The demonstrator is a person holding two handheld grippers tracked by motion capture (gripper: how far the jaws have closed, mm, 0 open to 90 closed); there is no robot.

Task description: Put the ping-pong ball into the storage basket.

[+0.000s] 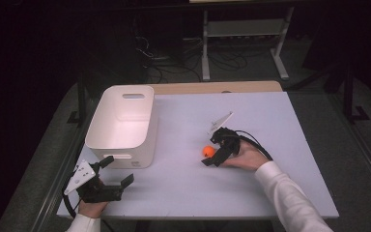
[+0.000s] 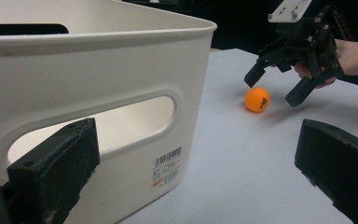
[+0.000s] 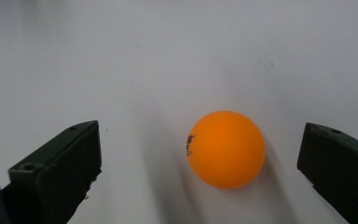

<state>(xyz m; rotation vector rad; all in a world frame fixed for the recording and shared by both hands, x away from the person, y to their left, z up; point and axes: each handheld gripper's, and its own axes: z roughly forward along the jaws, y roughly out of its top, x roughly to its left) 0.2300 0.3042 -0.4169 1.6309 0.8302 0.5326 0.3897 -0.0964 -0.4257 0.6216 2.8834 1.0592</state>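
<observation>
- Right gripper (image 1: 213, 150) had its jaws spread wide, nothing pinched.
- Ball (image 1: 208, 151) sat on the table (image 1: 270, 125) between the right fingers, nearer one finger than the other, touching neither in the right gripper view.
- From the left gripper view the ball (image 2: 257, 99) lay just under the right fingertips (image 2: 253, 74).
- Left gripper (image 1: 117, 171) had its jaws spread too, holding nothing.
- Bin (image 1: 121, 123) stood just ahead of the left fingers, one finger (image 2: 56, 170) close to its slotted wall; touching or not, cannot tell.
- Ball well apart from the left fingers.
</observation>
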